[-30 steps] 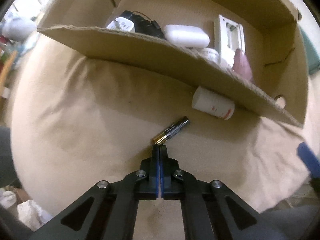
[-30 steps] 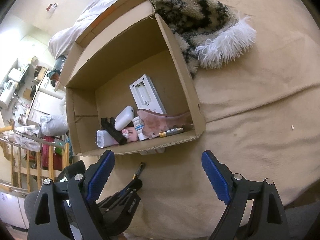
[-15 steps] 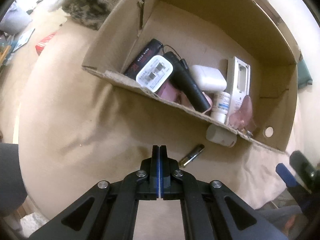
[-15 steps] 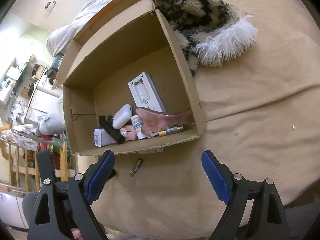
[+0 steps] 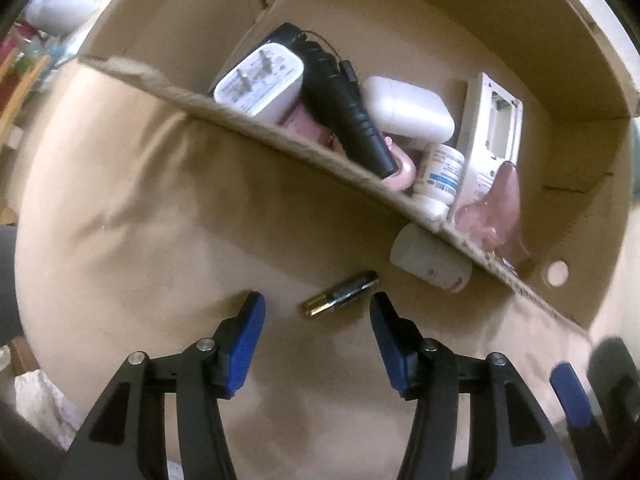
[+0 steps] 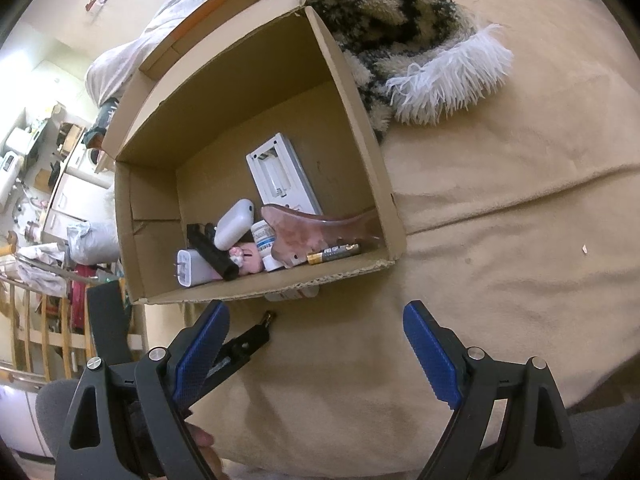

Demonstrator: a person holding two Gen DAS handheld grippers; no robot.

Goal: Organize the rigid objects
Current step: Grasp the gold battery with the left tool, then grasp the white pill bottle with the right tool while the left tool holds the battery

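A black and gold battery lies on the beige blanket just outside the cardboard box. My left gripper is open, its blue fingers on either side of the battery, which lies just ahead of the tips. A white bottle lies against the box's outer wall. In the right wrist view the battery's tip peeks past the left gripper's arm. My right gripper is open and empty above the blanket, in front of the box.
The box holds a white charger, a black flashlight, a white case, a pill bottle, a white frame, a pink scraper and another battery. A shaggy throw lies behind the box.
My left gripper was shut and has opened. It has come down and forward so its fingers now flank the battery. The right gripper has stayed open and still.
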